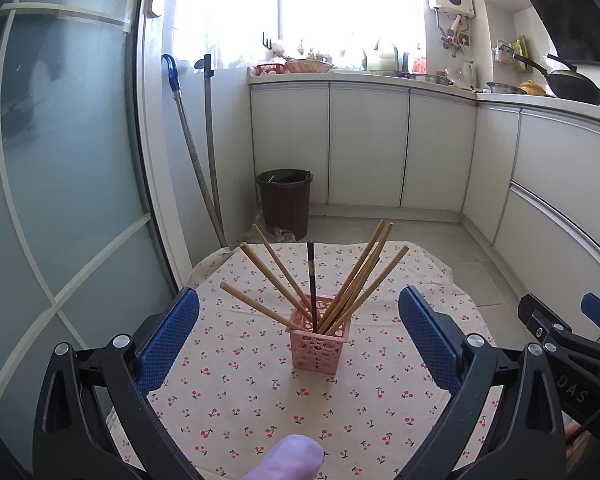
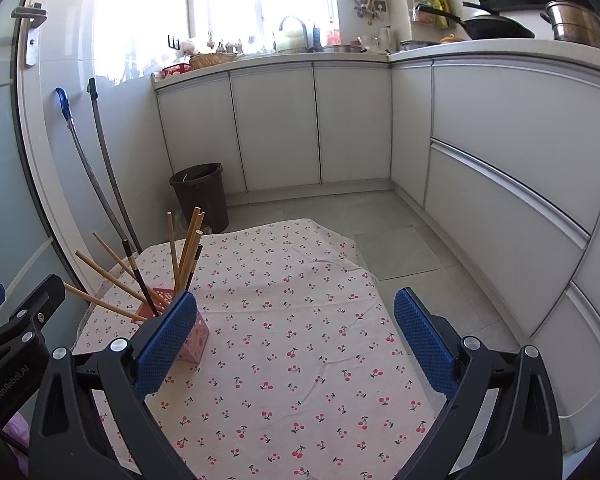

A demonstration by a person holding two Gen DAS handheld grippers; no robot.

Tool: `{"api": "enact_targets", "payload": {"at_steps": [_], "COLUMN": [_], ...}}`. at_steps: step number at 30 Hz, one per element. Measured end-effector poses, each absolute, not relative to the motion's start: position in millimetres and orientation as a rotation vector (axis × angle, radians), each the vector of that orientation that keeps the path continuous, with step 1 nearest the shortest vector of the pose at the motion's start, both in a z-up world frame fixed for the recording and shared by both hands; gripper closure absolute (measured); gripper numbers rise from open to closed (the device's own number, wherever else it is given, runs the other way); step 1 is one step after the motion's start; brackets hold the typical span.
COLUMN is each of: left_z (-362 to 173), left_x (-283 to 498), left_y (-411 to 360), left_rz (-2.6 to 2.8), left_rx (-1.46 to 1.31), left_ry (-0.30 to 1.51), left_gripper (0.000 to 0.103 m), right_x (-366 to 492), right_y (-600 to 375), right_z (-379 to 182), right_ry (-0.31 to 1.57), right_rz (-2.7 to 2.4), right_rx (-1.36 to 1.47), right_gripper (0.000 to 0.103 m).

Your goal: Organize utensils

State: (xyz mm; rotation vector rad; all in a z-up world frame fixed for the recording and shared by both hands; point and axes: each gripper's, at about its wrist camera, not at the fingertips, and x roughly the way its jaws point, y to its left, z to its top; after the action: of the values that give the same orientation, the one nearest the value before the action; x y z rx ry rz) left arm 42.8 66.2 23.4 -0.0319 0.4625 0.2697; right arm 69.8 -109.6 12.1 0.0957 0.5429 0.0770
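A pink perforated holder stands upright on the cherry-print cloth. Several wooden chopsticks and one dark chopstick stand fanned out in it. My left gripper is open and empty, with the holder seen between its fingers, farther off. My right gripper is open and empty over bare cloth. In the right wrist view the holder sits behind the left blue pad, with the chopsticks rising above it.
A dark bin stands on the floor beyond the cloth. Two mop handles lean in the corner. White cabinets run along the back and right. A glass door is at the left.
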Motion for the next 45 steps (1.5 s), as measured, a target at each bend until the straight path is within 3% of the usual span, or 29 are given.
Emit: {"api": "enact_targets", "payload": {"at_steps": [45], "left_z": [16.0], "left_x": [48.3], "left_y": [64.1], "left_rz": [0.279], "left_rx": [-0.033], "left_ry": [0.5], "left_gripper": [0.007], "right_x": [74.9], "right_y": [-111.0], "right_z": [5.3], "right_ry": [0.575], "right_rz": [0.075], "right_rx": [0.112], "right_gripper": [0.007]}}
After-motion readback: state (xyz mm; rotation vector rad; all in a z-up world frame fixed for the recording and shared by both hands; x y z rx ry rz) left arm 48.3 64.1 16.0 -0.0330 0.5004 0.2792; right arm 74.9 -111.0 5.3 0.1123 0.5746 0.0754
